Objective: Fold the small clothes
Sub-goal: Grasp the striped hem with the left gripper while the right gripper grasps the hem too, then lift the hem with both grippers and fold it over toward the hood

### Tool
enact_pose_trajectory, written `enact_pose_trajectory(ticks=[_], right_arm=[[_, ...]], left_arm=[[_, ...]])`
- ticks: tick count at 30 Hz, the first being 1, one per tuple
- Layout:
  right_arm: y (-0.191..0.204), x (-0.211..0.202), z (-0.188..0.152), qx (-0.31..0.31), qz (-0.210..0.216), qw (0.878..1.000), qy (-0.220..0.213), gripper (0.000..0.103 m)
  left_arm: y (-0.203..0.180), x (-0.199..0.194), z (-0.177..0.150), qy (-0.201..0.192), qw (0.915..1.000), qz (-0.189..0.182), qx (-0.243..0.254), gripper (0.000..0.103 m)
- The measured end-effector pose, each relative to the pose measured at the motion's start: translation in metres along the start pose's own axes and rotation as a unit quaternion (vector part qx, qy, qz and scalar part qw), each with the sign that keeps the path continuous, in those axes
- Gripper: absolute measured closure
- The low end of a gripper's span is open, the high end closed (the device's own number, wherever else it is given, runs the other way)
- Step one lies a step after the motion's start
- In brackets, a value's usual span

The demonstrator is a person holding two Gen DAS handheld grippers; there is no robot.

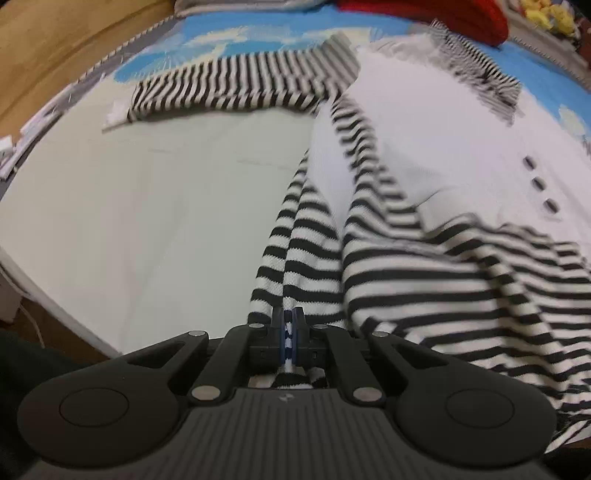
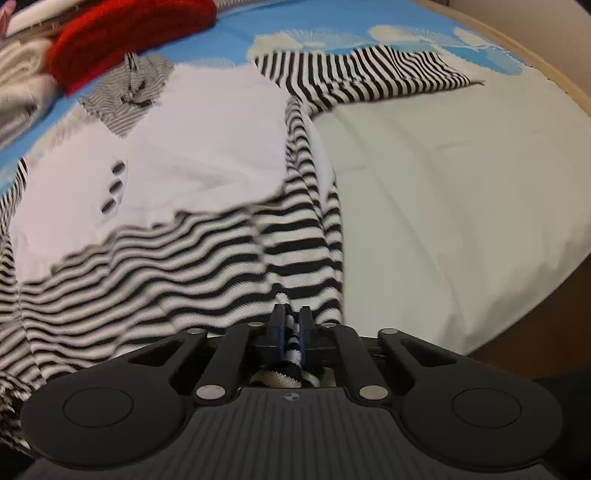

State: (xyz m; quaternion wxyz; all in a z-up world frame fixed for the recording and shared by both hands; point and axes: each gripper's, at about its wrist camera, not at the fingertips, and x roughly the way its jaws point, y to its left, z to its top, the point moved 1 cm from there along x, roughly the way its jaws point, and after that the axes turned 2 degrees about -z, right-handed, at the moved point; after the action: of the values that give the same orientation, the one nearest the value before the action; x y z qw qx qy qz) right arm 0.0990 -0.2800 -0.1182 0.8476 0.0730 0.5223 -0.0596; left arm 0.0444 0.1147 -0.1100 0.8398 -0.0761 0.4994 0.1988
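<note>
On pale bed sheet point(image 1: 155, 206), striped top point(image 1: 424, 280), wooden floor point(image 1: 55, 44)

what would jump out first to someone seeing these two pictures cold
The black-and-white striped top with its white front panel, spread over the pale sheet, fills both views. Each gripper is shut on a bunch of its striped hem: the left gripper at one bottom corner, the right gripper at the other. Behind it a red garment glows against the blue cloud-print cover.
</note>
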Motion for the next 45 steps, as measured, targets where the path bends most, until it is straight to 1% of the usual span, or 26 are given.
enact_pose_trajectory(ticks=[3,4,5,7,8,9,10,13,14,16,17,19,20,21,22,23,25,27,28,30,31,32,35,39,42,45], right_arm=[[-0.006,0.004,0.002,0.007,-0.017,1.0,0.016,0.1],[-0.005,0.001,0.002,-0.004,-0.03,1.0,0.01,0.1],[-0.003,-0.001,0.003,-0.014,-0.04,0.999,0.003,0.103],[-0.002,-0.004,0.002,-0.03,-0.064,0.998,-0.004,0.103],[-0.004,-0.003,0.001,-0.031,-0.066,0.997,0.0,0.103],[-0.006,-0.001,0.001,-0.028,-0.066,0.997,0.006,0.103],[-0.008,0.001,0.001,-0.024,-0.066,0.997,0.009,0.103],[-0.01,-0.007,0.005,-0.005,-0.061,0.998,-0.02,0.103],[-0.009,-0.012,0.007,0.002,-0.053,0.998,-0.039,0.103],[-0.007,-0.026,0.012,0.009,-0.035,0.996,-0.085,0.09],[-0.004,-0.03,0.013,0.006,-0.028,0.995,-0.1,0.07],[0.003,-0.028,0.013,-0.01,-0.009,0.994,-0.107,0.052],[0.007,-0.021,0.012,-0.02,0.001,0.996,-0.092,0.052],[0.01,-0.013,0.01,-0.029,0.009,0.997,-0.068,0.052],[0.012,-0.003,0.007,-0.036,0.007,0.998,-0.043,0.053],[0.012,0.004,0.004,-0.042,-0.007,0.999,-0.024,0.053],[0.01,0.012,0.001,-0.047,-0.042,0.998,-0.004,0.053],[0.005,0.006,0.007,-0.018,-0.033,0.999,-0.015,0.053],[0.005,0.001,0.011,-0.012,-0.026,0.999,-0.031,0.053],[0.013,-0.015,0.021,-0.018,-0.018,0.996,-0.082,0.053],[0.017,-0.024,0.024,-0.024,-0.013,0.993,-0.112,0.053],[0.021,-0.03,0.026,-0.028,-0.008,0.991,-0.132,0.053],[0.028,-0.045,0.031,-0.032,0.009,0.984,-0.173,0.053],[0.03,-0.064,0.027,-0.025,0.026,0.975,-0.219,0.053],[0.033,-0.083,0.027,-0.032,0.024,0.959,-0.28,0.053],[0.04,-0.095,0.031,-0.046,0.029,0.949,-0.31,0.053]], left_arm=[[-0.011,-0.021,0.005,-0.051,0.9987,-0.002,0.009,0.098],[-0.016,-0.029,0.006,-0.076,0.9969,-0.013,0.017,0.097],[-0.021,-0.037,0.008,-0.098,0.9943,-0.03,0.028,0.093],[-0.035,-0.046,0.006,-0.124,0.9881,-0.071,0.055,0.083],[-0.04,-0.047,0.006,-0.122,0.9863,-0.091,0.064,0.08],[-0.042,-0.041,0.004,-0.105,0.986,-0.112,0.066,0.08],[-0.043,-0.035,0.0,-0.079,0.9881,-0.117,0.062,0.08],[-0.033,0.006,-0.014,0.037,0.9971,-0.045,0.05,0.082],[-0.026,0.008,-0.014,0.04,0.9977,-0.045,0.032,0.082],[-0.021,-0.003,-0.008,0.018,0.9983,-0.048,0.027,0.082],[-0.023,-0.014,-0.007,-0.008,0.998,-0.053,0.033,0.081],[-0.028,-0.021,-0.004,-0.036,0.9961,-0.066,0.046,0.079],[-0.032,-0.017,-0.005,-0.025,0.9959,-0.073,0.047,0.078],[-0.034,-0.005,-0.008,0.004,0.9958,-0.081,0.042,0.078],[-0.032,0.008,-0.011,0.045,0.9946,-0.088,0.033,0.078],[-0.03,0.012,-0.014,0.054,0.9944,-0.087,0.028,0.078],[-0.036,-0.002,-0.008,0.016,0.9958,-0.076,0.05,0.077],[-0.038,-0.022,0.003,-0.047,0.9934,-0.084,0.062,0.077],[-0.039,-0.033,0.007,-0.076,0.9914,-0.082,0.067,0.074],[-0.04,-0.058,0.016,-0.123,0.9863,-0.087,0.066,0.062],[-0.042,-0.067,0.027,-0.133,0.9848,-0.092,0.063,0.05],[-0.044,-0.078,0.037,-0.139,0.9836,-0.098,0.06,0.047],[-0.045,-0.111,0.076,-0.175,0.9767,-0.111,0.056,0.047],[-0.047,-0.147,0.135,-0.258,0.9541,-0.135,0.068,0.047],[-0.048,-0.142,0.172,-0.297,0.941,-0.135,0.089,0.047],[-0.038,-0.116,0.204,-0.315,0.9355,-0.127,0.098,0.047]])
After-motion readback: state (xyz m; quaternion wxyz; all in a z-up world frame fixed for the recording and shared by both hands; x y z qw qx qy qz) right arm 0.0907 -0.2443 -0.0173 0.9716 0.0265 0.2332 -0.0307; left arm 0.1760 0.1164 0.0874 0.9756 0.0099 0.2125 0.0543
